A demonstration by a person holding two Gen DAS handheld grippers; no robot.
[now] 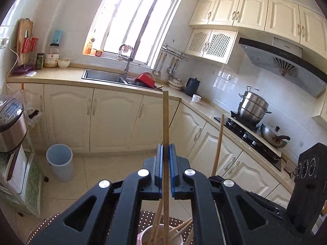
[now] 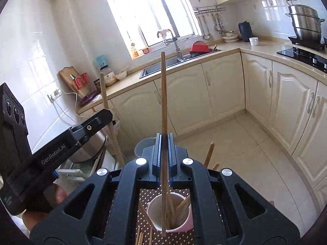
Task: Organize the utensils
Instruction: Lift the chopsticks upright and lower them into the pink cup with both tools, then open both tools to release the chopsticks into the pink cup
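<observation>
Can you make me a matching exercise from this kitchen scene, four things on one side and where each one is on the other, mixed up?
Things:
1. cup
2. red bowl
3. steel steamer pot
4. bin

Places:
A. on the stove
B. on the floor by the cabinets
C. under the right tongs, chopsticks inside
D. at the sink

Pairs: 1-C, 2-D, 3-A, 4-B

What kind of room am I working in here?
A home kitchen: sink with faucet under the window, steamer pot on a gas stove, cream cabinets.
</observation>
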